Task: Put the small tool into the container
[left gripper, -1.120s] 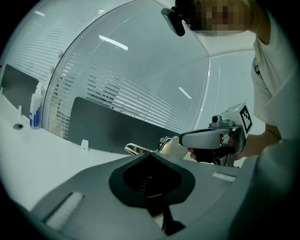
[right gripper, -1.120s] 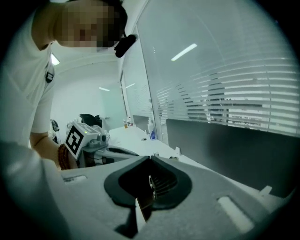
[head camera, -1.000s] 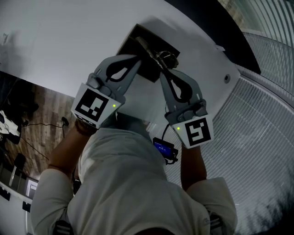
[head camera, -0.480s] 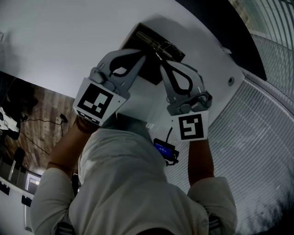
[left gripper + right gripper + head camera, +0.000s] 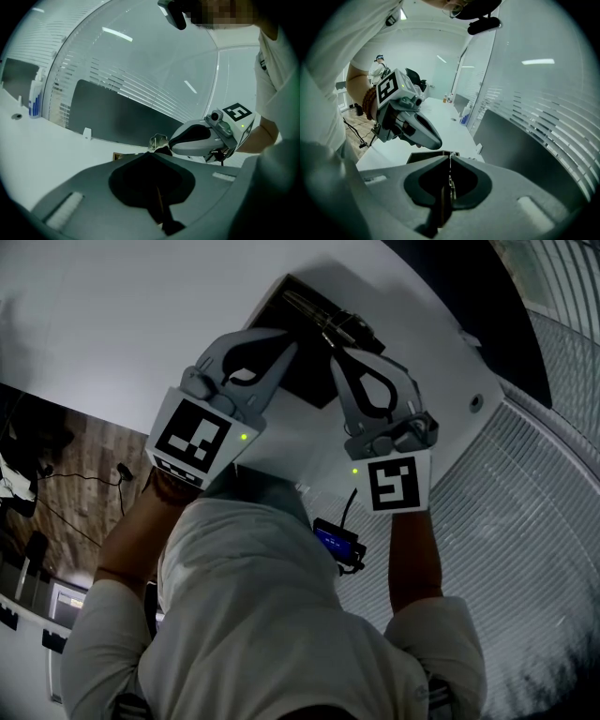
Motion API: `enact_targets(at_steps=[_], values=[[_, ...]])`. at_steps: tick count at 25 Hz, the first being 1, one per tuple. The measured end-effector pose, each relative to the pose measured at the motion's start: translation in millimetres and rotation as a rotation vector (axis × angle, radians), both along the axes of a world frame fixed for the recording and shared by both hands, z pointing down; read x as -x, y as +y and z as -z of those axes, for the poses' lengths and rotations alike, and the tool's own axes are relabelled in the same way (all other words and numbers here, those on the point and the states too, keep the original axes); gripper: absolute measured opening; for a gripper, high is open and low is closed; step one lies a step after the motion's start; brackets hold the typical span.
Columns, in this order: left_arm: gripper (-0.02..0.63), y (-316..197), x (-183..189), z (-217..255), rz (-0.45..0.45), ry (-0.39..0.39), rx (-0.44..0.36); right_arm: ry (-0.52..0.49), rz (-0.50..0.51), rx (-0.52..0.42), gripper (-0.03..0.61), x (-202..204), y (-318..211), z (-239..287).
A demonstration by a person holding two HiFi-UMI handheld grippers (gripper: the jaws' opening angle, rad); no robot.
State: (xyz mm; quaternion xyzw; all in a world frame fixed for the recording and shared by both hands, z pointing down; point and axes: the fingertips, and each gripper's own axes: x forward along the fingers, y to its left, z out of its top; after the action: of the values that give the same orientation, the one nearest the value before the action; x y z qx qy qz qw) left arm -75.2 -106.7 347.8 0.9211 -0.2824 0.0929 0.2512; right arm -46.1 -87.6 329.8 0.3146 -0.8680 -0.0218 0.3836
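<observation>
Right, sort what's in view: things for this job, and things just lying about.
For the job:
- small tool, clamped in the right gripper
- dark container
- left gripper, jaws together

Lying about:
- bottle on the table
- cables on the floor

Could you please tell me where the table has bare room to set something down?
The table is bare left of the container. A narrower strip lies between the container and the round hole. It is crowded over the container, where the left gripper, right gripper and small tool meet.
</observation>
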Motion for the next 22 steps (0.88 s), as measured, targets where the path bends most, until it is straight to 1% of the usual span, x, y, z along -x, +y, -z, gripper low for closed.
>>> enact_targets(at_steps=[5, 11, 22], values=[[0.003, 2, -1, -8, -0.013, -0.013, 0.014, -0.004, -0.004, 0.024, 0.009, 0, 1, -9], [0.003, 0, -1, -11, -0.028, -0.019, 0.022, -0.004, 0.014, 0.013, 0.009, 5, -2, -13], [0.003, 1, 6, -20, -0.006, -0.021, 0.042, -0.03, 0.004, 0.053, 0.009, 6, -6, -25]])
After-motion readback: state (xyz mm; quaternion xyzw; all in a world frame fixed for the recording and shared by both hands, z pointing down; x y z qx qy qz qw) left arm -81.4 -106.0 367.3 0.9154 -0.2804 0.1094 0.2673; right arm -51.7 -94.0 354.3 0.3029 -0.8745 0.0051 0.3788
